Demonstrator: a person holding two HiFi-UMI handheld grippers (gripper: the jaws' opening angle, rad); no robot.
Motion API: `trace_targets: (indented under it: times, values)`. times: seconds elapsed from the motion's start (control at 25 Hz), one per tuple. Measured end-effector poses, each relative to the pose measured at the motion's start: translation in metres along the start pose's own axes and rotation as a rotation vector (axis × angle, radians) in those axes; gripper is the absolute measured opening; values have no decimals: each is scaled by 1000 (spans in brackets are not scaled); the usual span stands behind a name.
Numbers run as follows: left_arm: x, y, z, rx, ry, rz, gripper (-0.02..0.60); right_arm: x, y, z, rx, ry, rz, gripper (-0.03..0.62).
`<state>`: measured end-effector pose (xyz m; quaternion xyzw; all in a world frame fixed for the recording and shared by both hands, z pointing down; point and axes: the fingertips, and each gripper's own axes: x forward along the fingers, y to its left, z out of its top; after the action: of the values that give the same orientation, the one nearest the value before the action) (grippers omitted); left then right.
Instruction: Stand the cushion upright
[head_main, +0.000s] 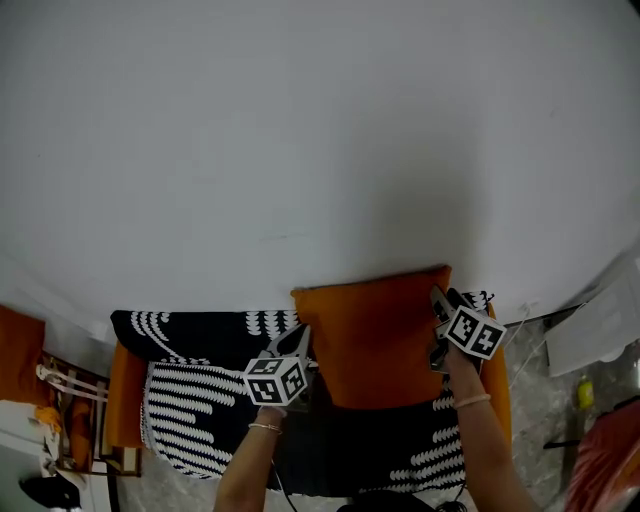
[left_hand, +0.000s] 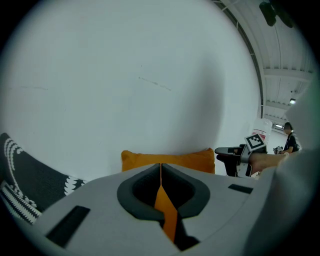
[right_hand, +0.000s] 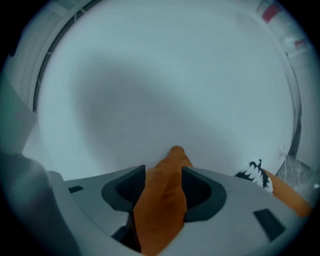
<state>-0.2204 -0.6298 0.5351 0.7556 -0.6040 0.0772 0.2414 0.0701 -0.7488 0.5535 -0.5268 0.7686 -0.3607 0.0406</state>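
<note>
1. A couch draped in a black cover with white scalloped stripes (head_main: 195, 405) stands against a plain white wall (head_main: 300, 150), seen steeply from above. Orange upholstery shows at both its ends.
2. The left gripper (head_main: 298, 342), with its marker cube, reaches to the left edge of a plump, square orange fabric cushion (head_main: 375, 340). Its own view shows the fingers pressed together on a thin fold of orange fabric, a firm pinch on that edge.
3. The cushion stands on its lower edge on the seat, toward the right end of the couch. Its back rests flat against the wall and its top edge is roughly level.
4. The right gripper (head_main: 440, 305) is at the cushion's upper right corner. In its own view the fingers stand well apart with the puffy orange corner between them. The fabric fills the gap, but the pads do not seem to squeeze it, so this reads as a slack hold.
5. Step in hand, by my reading: the cushion is already upright, and this is the letting go.
6. The next move likely calls for drawing the right gripper straight back off the corner without dragging it, then parting the left fingers. Watch that the cushion does not tip forward off the wall.
</note>
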Motion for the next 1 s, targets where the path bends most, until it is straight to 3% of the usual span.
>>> trace_targets:
  times: [0.44,1.0]
  values:
    - [-54,-18,0,15,-45,-1,18,-52,54,-18,-330,12,79,206]
    - [-147,-69,0,100,-122,-18,18,-154,123,-48,-545,17,146,170]
